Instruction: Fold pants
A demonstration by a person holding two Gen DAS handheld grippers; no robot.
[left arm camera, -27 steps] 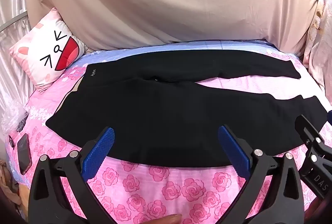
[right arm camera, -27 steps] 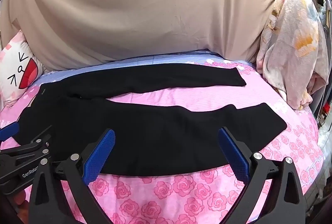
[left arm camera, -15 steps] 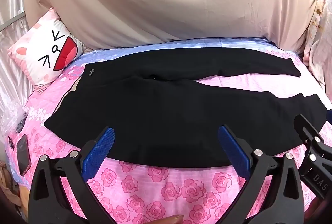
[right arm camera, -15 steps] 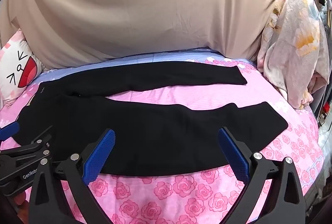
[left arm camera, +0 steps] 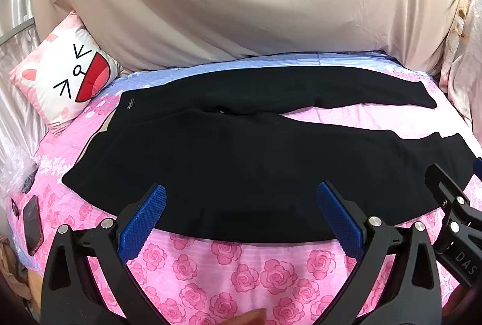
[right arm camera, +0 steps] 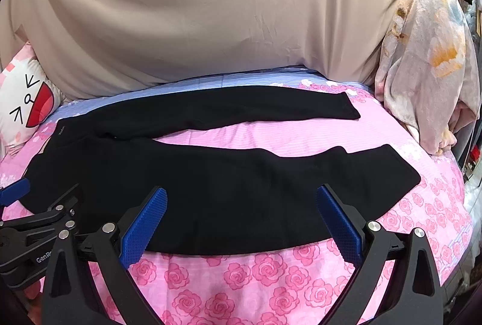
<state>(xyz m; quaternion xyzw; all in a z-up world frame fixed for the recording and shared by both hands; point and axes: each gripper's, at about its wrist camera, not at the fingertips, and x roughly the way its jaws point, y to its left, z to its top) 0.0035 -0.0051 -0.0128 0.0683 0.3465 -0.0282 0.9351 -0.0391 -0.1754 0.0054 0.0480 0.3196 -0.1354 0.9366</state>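
Observation:
Black pants (left arm camera: 241,156) lie spread flat on a pink rose-print bed sheet (left arm camera: 229,273), waistband at the left, both legs running to the right. The far leg (right arm camera: 241,105) and the near leg (right arm camera: 271,180) are splayed apart with pink sheet between them. My left gripper (left arm camera: 241,219) hovers open above the near edge of the waist end, nothing between its blue pads (left arm camera: 141,222). My right gripper (right arm camera: 241,219) hovers open over the near leg's front edge, also holding nothing. Each gripper shows at the side of the other's view.
A cartoon-face pillow (left arm camera: 66,77) rests at the bed's left end against a beige drape (left arm camera: 241,8). A dark phone (left arm camera: 31,225) and clear plastic wrap (left arm camera: 15,168) lie at the left edge. A floral blanket (right arm camera: 427,59) hangs at the right.
Both views have shifted slightly; the pants sit a little higher in the right wrist view. The pants have not moved and both grippers stay open.

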